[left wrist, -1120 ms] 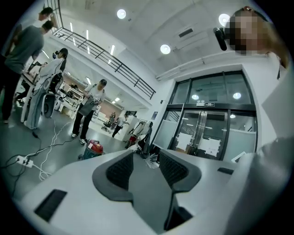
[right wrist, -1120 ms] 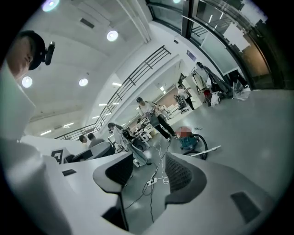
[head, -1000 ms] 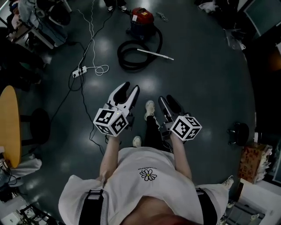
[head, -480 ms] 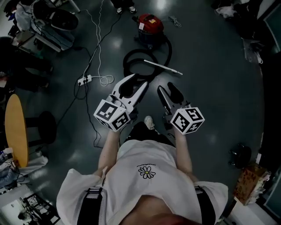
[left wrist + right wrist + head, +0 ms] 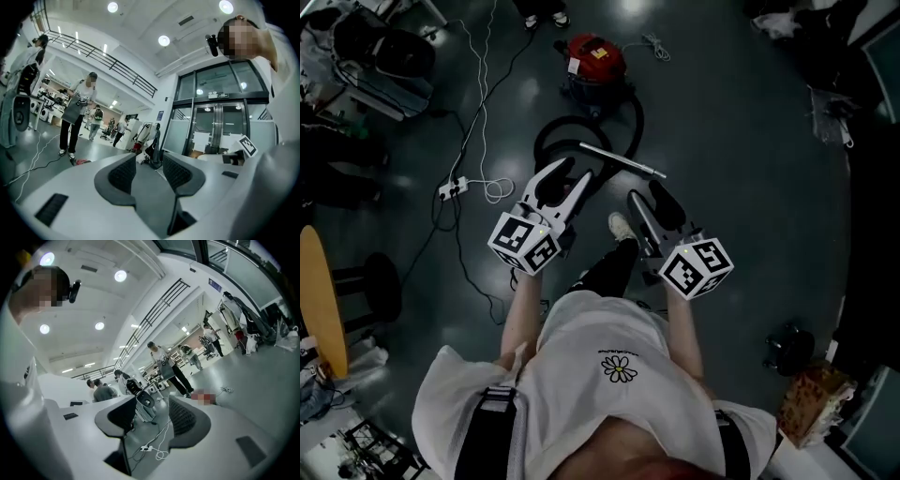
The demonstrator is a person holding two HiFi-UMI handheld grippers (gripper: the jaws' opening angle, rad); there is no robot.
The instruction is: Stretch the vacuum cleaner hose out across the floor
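Plainly, the hose is not yet stretched: it lies coiled in a loop on the floor, straight ahead of both grippers, between them and the red vacuum cleaner farther off. The metal wand at its free end lies across the near side of the coil. Its long axis slants from ahead of the left gripper toward the right gripper, with its tip nearer the right one. Both grippers point roughly level above the floor, jaws spread wide with nothing between them. Either would have to drop floorward; the right looks better placed for the wand's tip.
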